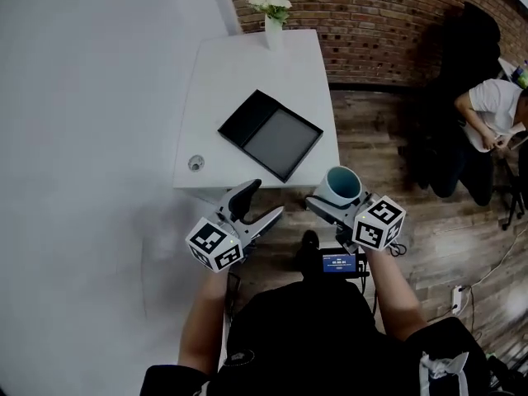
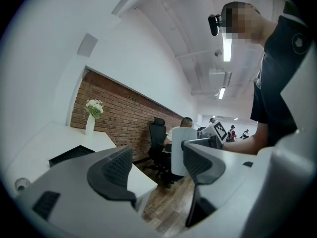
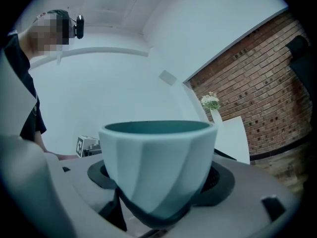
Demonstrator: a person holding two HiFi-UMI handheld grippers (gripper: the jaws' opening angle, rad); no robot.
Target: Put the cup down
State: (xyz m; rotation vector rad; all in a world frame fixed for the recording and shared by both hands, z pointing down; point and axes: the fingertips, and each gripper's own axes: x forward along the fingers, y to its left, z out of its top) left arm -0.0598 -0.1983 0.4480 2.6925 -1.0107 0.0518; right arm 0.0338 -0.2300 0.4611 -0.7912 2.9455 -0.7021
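A pale teal cup [image 1: 342,186] with a dark teal inside is held upright in my right gripper [image 1: 337,200], just off the white table's near right corner and above the wood floor. In the right gripper view the cup [image 3: 159,162] fills the middle, both dark pads pressed against its lower sides. My left gripper [image 1: 257,203] hangs open at the table's near edge, its jaws [image 2: 158,170] apart with nothing between them. The left gripper view also catches the cup [image 2: 184,150] beyond its right jaw.
A white table [image 1: 239,64] holds an open black tray [image 1: 271,134], a white vase with flowers [image 1: 273,13] at the far edge, and a round cable hole [image 1: 195,162] near the front left. A brick wall, a black office chair [image 1: 462,64] and a seated person [image 1: 493,110] are at right.
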